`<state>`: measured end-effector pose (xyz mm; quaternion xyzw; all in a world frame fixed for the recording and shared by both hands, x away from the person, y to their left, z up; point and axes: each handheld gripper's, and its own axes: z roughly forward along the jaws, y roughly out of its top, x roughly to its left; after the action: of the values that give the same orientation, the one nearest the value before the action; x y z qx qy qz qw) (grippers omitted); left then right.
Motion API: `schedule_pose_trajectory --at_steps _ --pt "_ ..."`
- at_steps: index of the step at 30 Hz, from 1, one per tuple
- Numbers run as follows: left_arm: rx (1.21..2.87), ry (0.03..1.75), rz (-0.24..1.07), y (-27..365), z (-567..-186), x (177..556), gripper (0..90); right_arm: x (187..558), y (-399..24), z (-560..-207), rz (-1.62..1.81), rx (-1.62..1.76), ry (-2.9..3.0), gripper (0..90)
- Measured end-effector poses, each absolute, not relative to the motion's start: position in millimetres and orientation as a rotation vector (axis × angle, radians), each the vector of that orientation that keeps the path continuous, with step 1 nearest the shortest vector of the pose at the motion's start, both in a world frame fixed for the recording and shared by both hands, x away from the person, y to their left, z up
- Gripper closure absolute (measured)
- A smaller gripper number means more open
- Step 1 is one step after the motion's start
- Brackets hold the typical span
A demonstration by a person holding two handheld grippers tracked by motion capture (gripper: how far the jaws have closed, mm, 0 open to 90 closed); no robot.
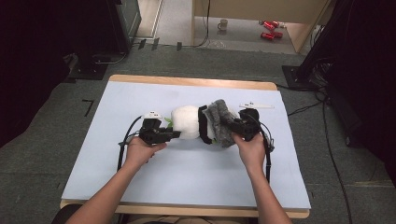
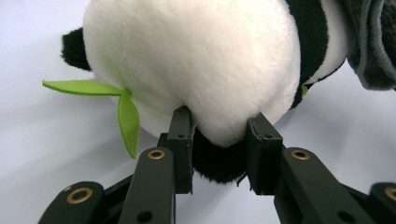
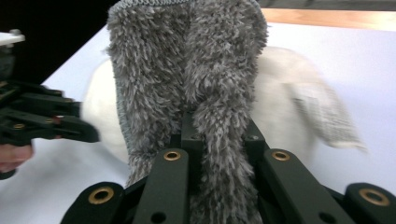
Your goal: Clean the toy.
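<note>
Your left gripper has its fingers clamped on the plush panda, pinching a fold of white and black fur at one end. The panda lies on its side near the middle of the table, a green felt leaf beside the grip. Your right gripper has its fingers clamped on the grey fuzzy cloth, which drapes over the panda's other end.
</note>
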<state>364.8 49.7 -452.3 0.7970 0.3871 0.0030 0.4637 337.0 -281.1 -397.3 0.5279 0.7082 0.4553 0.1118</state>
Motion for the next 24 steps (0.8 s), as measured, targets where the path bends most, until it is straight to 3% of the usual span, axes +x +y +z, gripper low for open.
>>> schedule_pose_trajectory --at_steps 16,24 --pt "1.93 0.977 -0.019 51.5 -455.6 366.9 67.5 336.0 -322.9 -399.2 1.32 1.695 1.945 79.0" --pt "1.925 0.974 0.008 47.3 -454.3 359.8 67.3 329.6 -292.3 -369.6 1.458 1.543 2.018 79.0"
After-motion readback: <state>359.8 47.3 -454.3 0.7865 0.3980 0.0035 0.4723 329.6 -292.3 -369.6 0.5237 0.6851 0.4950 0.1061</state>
